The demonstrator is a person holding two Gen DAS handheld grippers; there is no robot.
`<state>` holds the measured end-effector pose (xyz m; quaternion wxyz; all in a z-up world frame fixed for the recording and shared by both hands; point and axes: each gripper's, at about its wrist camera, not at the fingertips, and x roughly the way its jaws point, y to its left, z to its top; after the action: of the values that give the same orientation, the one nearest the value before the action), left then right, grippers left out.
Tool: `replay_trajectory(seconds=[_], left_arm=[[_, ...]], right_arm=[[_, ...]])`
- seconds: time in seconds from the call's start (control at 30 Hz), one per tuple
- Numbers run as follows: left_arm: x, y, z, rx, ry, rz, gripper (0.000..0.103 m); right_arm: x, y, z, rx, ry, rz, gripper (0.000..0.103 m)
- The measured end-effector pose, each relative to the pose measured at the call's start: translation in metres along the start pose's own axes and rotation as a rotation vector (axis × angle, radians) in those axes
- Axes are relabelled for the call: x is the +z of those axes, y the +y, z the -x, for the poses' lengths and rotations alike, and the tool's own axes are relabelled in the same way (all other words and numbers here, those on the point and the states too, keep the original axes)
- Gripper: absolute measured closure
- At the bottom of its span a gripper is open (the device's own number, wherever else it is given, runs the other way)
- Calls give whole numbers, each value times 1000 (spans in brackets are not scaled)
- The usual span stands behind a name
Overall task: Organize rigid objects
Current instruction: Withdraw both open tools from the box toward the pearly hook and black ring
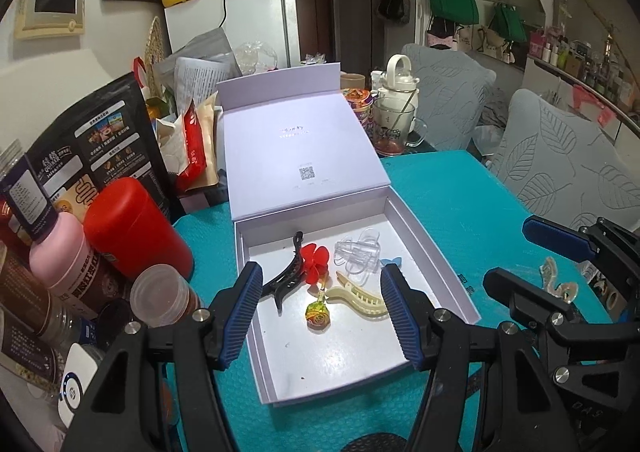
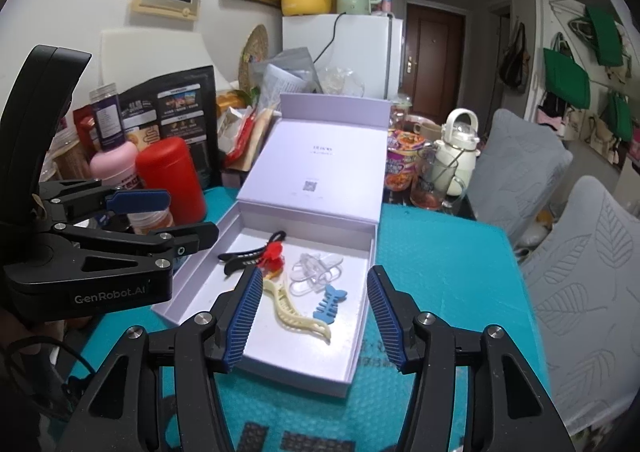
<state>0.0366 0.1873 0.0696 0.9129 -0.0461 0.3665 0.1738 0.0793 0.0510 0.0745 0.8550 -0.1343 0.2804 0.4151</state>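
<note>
We find a beige hair claw (image 1: 558, 284) on the teal mat, right of the lavender box (image 1: 432, 252), beside the right gripper (image 2: 310, 316), long axis along the box's side. Both the right and left gripper (image 1: 320, 312) stand open, empty.

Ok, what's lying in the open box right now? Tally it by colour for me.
Black hair clip: 1
Red flower clip: 1
Clear hair clip: 1
Cream hair clip: 1
Blue fishbone clip: 1
Green-and-orange charm, hanging from the flower clip: 1
Total: 6 in the box
</note>
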Motion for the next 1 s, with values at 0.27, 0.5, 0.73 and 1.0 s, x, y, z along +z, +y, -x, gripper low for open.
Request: replay_trajectory(seconds=[0.27,0.5,0.73,1.0], left_arm=[[-17,-16,26,-27,-35,-24,33],[-35,-33,39,-51,-37,-55,33],[-53,-54,47,-112,-30,-102,33],[-71,-80,48,-178,-22,-153,33]], right_arm=[[-19,0,30,-24,-21,-14,42],[-40,-3,55,-60,-26,-39,38],[-65,-10,74,-104,-14,-64,34],[-97,-31,96,-168,12,-125,34]])
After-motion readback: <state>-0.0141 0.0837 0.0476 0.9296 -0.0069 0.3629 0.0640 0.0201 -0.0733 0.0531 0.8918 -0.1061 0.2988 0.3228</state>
